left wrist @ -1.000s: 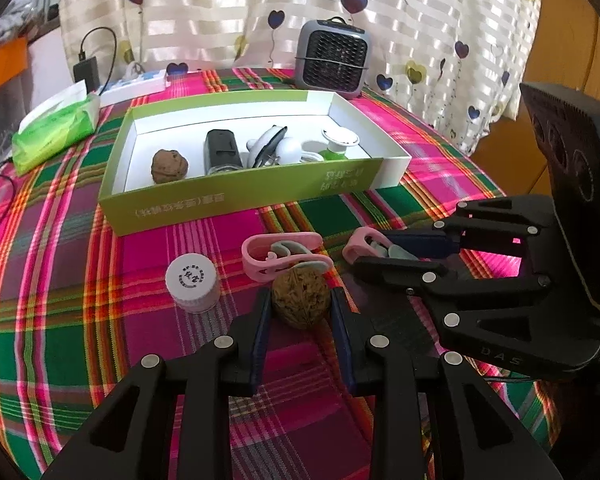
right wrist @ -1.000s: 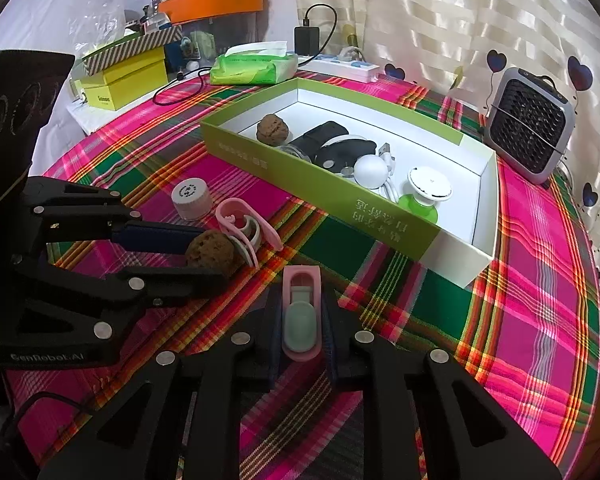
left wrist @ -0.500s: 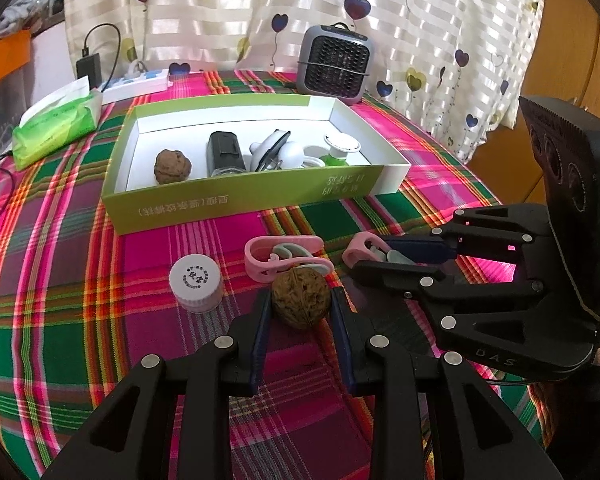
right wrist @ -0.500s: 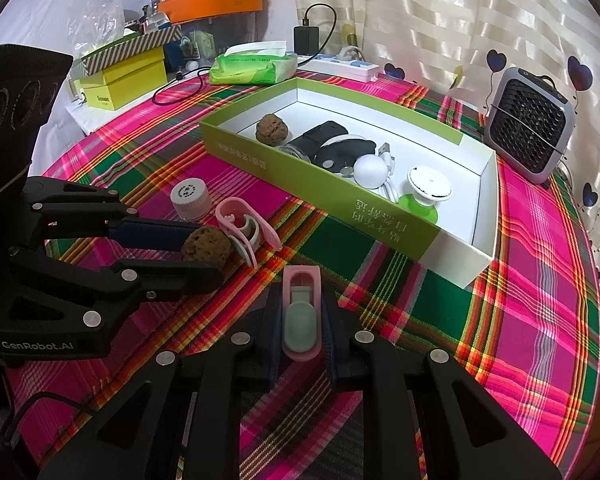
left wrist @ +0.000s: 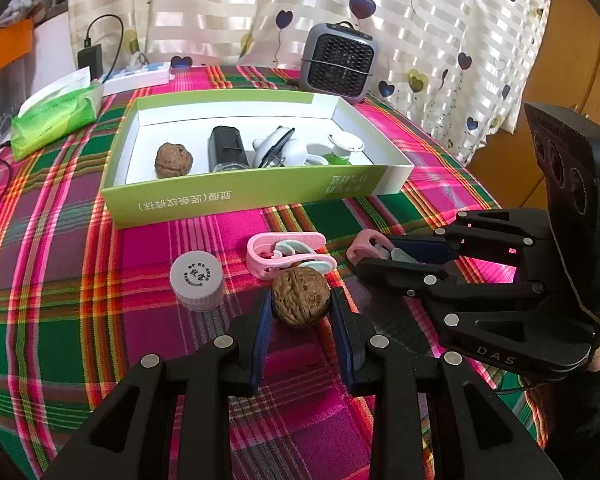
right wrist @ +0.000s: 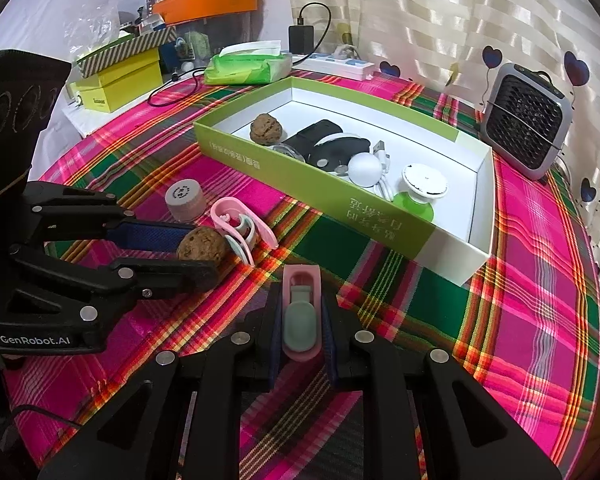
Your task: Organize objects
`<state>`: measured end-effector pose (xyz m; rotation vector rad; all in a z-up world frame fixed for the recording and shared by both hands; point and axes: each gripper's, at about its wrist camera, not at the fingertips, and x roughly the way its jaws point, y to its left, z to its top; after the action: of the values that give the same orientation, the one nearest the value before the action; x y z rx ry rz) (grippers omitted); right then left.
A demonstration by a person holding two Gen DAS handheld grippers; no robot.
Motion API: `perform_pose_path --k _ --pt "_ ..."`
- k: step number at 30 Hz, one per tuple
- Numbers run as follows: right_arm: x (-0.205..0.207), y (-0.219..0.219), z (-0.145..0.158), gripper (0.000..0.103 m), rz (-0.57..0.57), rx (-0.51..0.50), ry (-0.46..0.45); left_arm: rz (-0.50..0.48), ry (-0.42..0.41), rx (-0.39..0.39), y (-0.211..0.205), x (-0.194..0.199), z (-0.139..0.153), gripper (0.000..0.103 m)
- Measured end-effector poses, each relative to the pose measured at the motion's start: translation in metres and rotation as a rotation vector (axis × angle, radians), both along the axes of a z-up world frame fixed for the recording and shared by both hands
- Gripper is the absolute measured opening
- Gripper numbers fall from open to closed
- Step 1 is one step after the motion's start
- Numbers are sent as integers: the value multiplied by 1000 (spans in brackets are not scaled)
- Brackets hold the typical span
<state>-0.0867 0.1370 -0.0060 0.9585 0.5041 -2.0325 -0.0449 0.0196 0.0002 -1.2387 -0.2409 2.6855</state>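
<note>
Pinching a walnut (left wrist: 301,297), left gripper (left wrist: 300,312); right gripper (right wrist: 300,316) clamps a pink clip (right wrist: 301,312), its far end hidden between pads.

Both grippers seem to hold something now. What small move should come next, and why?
Probably lift the left gripper and carry its walnut toward the green box. The fingers already clamp the walnut, another walnut lies inside the box, and the right gripper holds a pink clip.
</note>
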Motion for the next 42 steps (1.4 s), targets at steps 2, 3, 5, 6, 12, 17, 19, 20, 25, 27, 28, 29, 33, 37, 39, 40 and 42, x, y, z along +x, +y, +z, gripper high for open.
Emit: perform_pose_path --k 2,3,5,6,12,17,19,20,25,27,28,29,33,37,39,40,42 --pt "0 -1 0 18 0 3 3 -1 -1 -4 2 0 0 27" --pt "1 -1 0 18 0 4 4 0 0 -5 0 0 0 27" --pt "0 -1 0 18 0 4 3 -3 -1 -9 1 0 0 27" --pt "1 -1 0 18 0 4 3 -4 -1 -15 2 0 0 27" --pt "1 -1 0 19 0 2 -1 -5 -1 -33 4 0 -1 27" --pt "0 0 0 19 0 -2 -6 -4 -2 -55 8 0 -1 27" --pt "0 0 0 19 0 -3 -8 -4 -2 -64 9 0 -1 27" --pt "0 0 0 19 0 -3 -8 -4 -2 -67 9 0 -1 27" --pt "0 -1 0 19 -1 -2 -6 -4 -2 -64 10 0 -1 27" --pt "1 -1 0 19 0 3 -1 -4 -3 -65 9 0 -1 27" --pt "1 -1 0 19 0 6 4 -4 -2 -64 9 0 -1 27" --pt "1 -2 0 19 0 7 5 -4 -2 -62 9 0 -1 27" --pt "1 -1 0 19 -12 7 5 0 -1 -61 8 0 -1 27" --pt "5 2 3 18 -36 -9 5 15 15 -75 8 2 4 27" --pt "8 4 6 18 -44 -31 10 15 26 -80 9 5 7 27" --pt "9 5 8 18 -50 -40 12 13 31 -79 10 6 9 27" --pt "11 6 13 18 -58 -57 23 13 41 -80 10 7 13 27"
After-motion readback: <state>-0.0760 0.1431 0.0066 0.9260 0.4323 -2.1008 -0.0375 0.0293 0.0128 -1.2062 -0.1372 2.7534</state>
